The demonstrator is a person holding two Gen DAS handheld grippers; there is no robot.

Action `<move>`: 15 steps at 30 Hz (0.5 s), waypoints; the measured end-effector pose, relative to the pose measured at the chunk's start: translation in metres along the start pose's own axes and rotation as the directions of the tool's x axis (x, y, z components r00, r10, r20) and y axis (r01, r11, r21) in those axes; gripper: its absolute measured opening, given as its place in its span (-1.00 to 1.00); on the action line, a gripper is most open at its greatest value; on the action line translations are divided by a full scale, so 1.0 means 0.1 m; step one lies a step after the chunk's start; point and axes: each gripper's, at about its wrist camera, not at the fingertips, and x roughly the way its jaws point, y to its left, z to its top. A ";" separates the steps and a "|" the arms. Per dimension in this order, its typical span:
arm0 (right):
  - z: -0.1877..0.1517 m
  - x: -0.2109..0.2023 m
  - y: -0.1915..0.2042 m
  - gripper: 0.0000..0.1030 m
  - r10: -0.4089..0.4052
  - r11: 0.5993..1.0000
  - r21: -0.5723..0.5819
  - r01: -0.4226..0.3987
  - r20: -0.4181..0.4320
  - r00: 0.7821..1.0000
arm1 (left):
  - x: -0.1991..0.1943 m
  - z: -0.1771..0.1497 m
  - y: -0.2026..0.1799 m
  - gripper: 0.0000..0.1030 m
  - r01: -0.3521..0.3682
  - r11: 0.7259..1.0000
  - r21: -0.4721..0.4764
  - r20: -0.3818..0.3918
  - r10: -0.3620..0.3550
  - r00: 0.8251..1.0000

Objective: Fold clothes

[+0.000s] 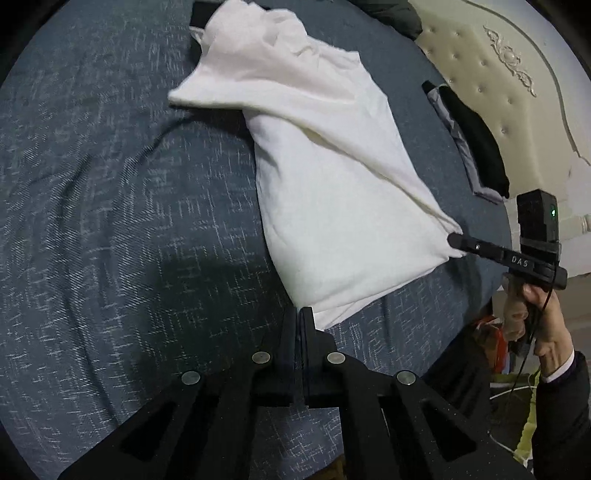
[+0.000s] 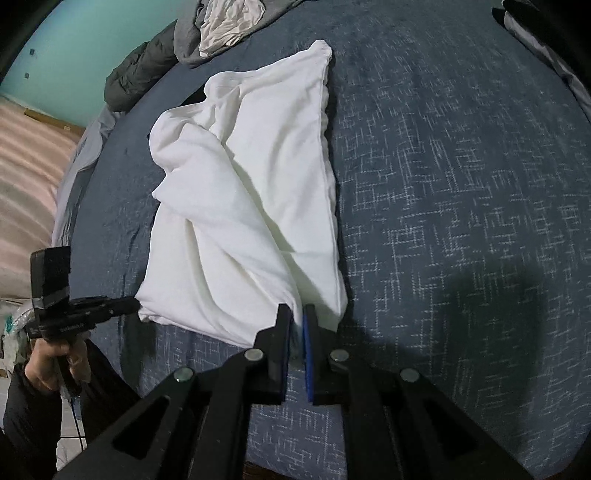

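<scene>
A white garment (image 1: 332, 177) lies half folded and rumpled on the dark blue bedspread (image 1: 110, 221). In the left wrist view my left gripper (image 1: 299, 314) is shut, its tips pinching the garment's near corner. My right gripper (image 1: 455, 240) comes in from the right and pinches the other near corner, where the cloth bunches. The right wrist view shows the same garment (image 2: 243, 206) drawn between the fingers of the right gripper (image 2: 297, 315), which are close together. The left gripper (image 2: 136, 304) touches the garment's left corner there.
A folded black and grey garment (image 1: 476, 147) lies by the cream headboard (image 1: 517, 92). A heap of clothes (image 2: 221, 29) and a dark jacket (image 2: 140, 74) sit at the bed's far edge. A person's hands (image 1: 535, 314) (image 2: 48, 365) hold the gripper handles off the bed's side.
</scene>
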 end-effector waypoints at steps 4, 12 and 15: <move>0.00 0.03 -0.04 -0.88 -0.019 1.000 0.002 0.019 -0.012 1.000 | -0.12 0.00 0.07 -0.96 0.002 1.000 0.003 0.027 -0.002 1.000; 0.13 -0.21 0.16 -0.59 -0.113 0.991 -0.059 0.117 0.061 0.992 | -0.34 0.11 0.31 -0.79 -0.020 0.998 -0.054 0.130 0.027 0.991; 0.27 -0.18 0.45 -0.49 -0.086 0.987 -0.130 0.097 0.092 0.992 | -0.42 0.18 0.46 -0.72 -0.031 0.995 -0.090 0.177 0.047 0.983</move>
